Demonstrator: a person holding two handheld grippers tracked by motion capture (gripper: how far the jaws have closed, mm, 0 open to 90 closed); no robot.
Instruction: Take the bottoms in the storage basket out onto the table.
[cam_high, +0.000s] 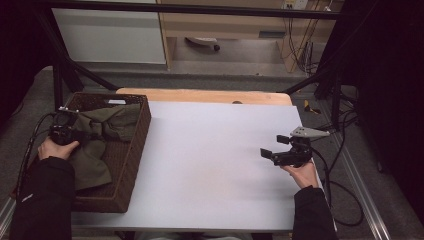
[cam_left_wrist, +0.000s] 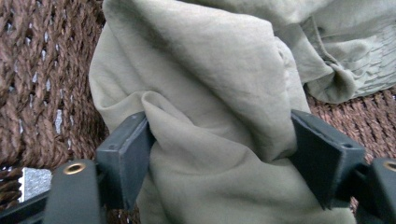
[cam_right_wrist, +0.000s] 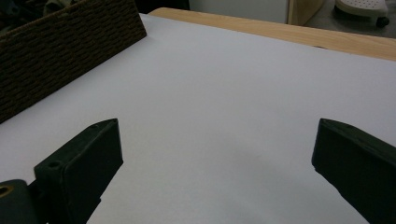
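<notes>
Step in hand: grasping. The cloth (cam_left_wrist: 210, 116) lies in the basket (cam_high: 134, 150); a fold is pinched by the left gripper (cam_left_wrist: 219, 154). The right gripper (cam_right_wrist: 215, 172) is held spread above the table (cam_high: 210, 165). Next, a firm lift clear of the basket is judged necessary.

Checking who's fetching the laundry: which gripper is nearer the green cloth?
Left. The left gripper has a fold of the green cloth between its jaws in the basket; the right gripper hovers over the white table.

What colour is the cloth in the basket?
Olive green cloth, plain; the left gripper view shows it best.
</notes>
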